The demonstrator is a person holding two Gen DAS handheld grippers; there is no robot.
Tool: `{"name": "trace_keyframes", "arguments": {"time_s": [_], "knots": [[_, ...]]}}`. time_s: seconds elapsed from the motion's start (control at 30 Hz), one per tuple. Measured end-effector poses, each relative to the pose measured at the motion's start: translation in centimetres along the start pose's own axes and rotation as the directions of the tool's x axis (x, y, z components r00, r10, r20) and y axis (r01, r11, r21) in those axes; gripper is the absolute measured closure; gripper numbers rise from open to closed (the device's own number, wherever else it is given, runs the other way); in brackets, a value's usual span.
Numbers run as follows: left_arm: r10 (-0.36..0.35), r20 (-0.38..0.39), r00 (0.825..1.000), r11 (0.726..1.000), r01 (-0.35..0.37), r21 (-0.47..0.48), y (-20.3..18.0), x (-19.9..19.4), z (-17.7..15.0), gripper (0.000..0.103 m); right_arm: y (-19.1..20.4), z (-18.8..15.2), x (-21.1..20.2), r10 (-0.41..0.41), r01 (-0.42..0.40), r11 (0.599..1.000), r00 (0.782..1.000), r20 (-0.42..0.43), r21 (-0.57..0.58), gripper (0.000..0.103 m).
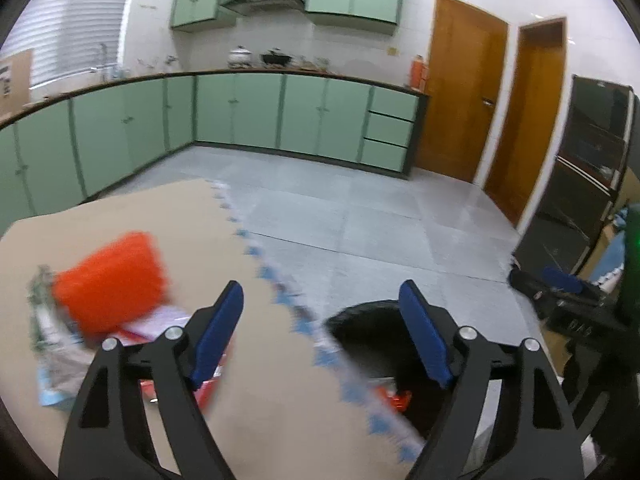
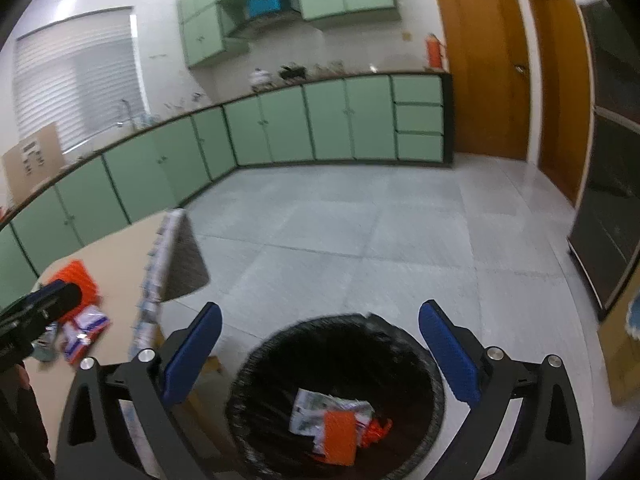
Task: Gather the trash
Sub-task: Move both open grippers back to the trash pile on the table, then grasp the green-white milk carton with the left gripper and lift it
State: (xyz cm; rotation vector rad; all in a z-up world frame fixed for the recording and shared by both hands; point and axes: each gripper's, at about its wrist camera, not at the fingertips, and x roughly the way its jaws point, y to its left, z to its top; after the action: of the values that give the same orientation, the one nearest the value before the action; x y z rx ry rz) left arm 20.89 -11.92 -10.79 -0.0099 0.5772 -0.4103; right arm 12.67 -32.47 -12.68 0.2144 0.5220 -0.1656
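My left gripper (image 1: 322, 312) is open and empty above the tan table (image 1: 132, 216), just right of a pile of trash: an orange packet (image 1: 110, 280) on top of white and red wrappers (image 1: 156, 324). My right gripper (image 2: 320, 336) is open and empty, held above the black-lined trash bin (image 2: 256, 360). Inside the bin lie an orange packet (image 2: 339, 436) and crumpled white wrappers (image 2: 316, 404). The same table pile shows in the right wrist view (image 2: 78, 304), with the left gripper's body (image 2: 36, 312) over it. The bin's rim (image 1: 360, 312) shows beyond the table edge.
The table's right edge carries a blue-and-white patterned trim (image 1: 280, 284). Green cabinets (image 1: 256, 108) line the far walls, wooden doors (image 1: 460, 84) stand at the right, and a dark cabinet (image 1: 588, 168) is at far right. Grey tiled floor (image 2: 360, 232) surrounds the bin.
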Motion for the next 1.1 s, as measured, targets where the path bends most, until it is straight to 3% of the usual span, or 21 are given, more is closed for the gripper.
{"name": "trace_keyframes", "arguments": {"time_s": [0.1,0.27,0.4,0.57,0.8,0.87,0.97,1.1], "knots": [[0.075,0.016,0.997,0.997,-0.075,-0.028,2.7,-2.1,-0.3,0.023,2.7,0.6,-0.4,0.048,-0.047,0.998,0.999,0.022,-0.036,0.006],[0.257,0.022,0.966,0.965,-0.255,-0.063,7.4,-4.6,-1.1,0.022,7.2,0.3,0.1,0.12,-0.119,0.99,0.993,0.012,-0.078,0.006],[0.315,-0.016,0.949,0.945,-0.315,-0.091,10.4,-5.0,-1.7,0.022,10.6,-0.4,0.9,0.169,-0.169,0.98,0.986,-0.011,-0.1,0.006],[0.32,-0.044,0.946,0.937,-0.323,-0.133,12.7,-4.8,-2.2,0.022,14.5,-1.3,1.9,0.205,-0.208,0.964,0.978,-0.035,-0.168,0.006],[0.302,-0.095,0.948,0.932,-0.315,-0.178,15.0,-3.7,-2.6,0.022,16.8,-1.6,2.6,0.219,-0.225,0.952,0.974,-0.052,-0.207,0.006],[0.297,-0.117,0.947,0.929,-0.316,-0.194,15.5,-3.3,-2.5,0.027,17.1,-1.6,2.8,0.218,-0.225,0.951,0.974,-0.056,-0.211,0.006],[0.27,-0.151,0.951,0.93,-0.298,-0.216,16.2,-2.5,-2.5,0.044,17.0,-1.8,3.0,0.219,-0.227,0.951,0.974,-0.062,-0.211,0.006],[0.26,-0.145,0.955,0.928,-0.288,-0.236,16.6,-2.6,-2.6,0.048,17.3,-2.1,3.2,0.223,-0.233,0.948,0.972,-0.068,-0.217,0.006]]}}
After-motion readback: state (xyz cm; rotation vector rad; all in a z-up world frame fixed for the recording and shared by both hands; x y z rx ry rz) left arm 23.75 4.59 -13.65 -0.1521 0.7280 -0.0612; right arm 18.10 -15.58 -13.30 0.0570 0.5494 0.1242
